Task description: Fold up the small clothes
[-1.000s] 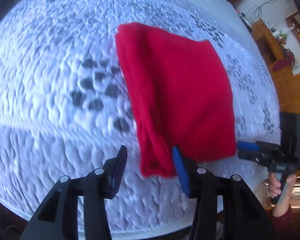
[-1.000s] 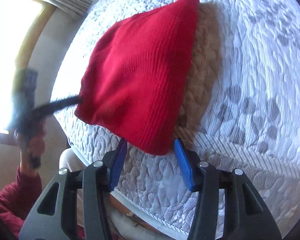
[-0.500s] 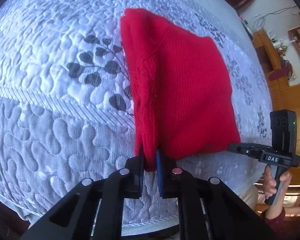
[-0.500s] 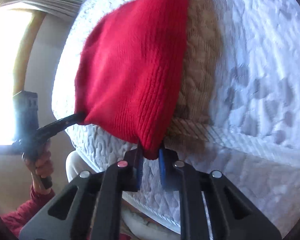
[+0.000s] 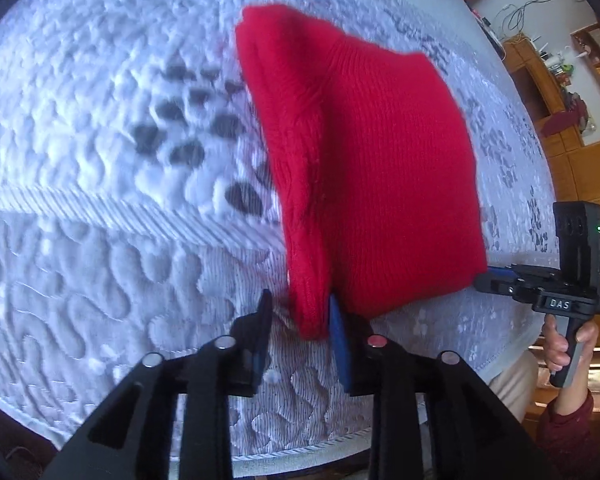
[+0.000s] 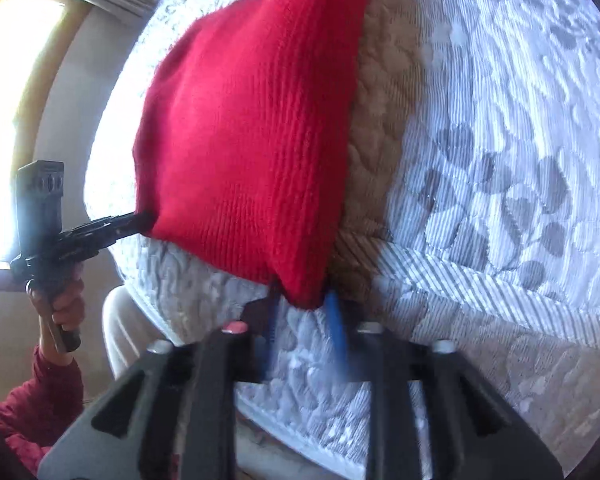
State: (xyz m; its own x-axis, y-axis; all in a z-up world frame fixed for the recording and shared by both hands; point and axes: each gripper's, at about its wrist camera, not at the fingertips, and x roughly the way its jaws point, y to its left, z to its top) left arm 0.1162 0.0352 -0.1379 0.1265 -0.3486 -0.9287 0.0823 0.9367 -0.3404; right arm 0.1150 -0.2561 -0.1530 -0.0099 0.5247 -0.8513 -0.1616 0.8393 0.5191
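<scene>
Right gripper [image 5: 490, 276] beside red knit [image 5: 380, 168] reads "DAS".

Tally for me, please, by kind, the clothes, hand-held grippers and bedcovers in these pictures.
Red knitted garment: 1
Hand-held grippers: 2, the left hand-held gripper and the right hand-held gripper
White quilted bedcover: 1
Total: 4

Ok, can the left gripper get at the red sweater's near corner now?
Likely yes: the red sweater has its near corner hanging between the open fingers of the left gripper, with nothing blocking.
</scene>
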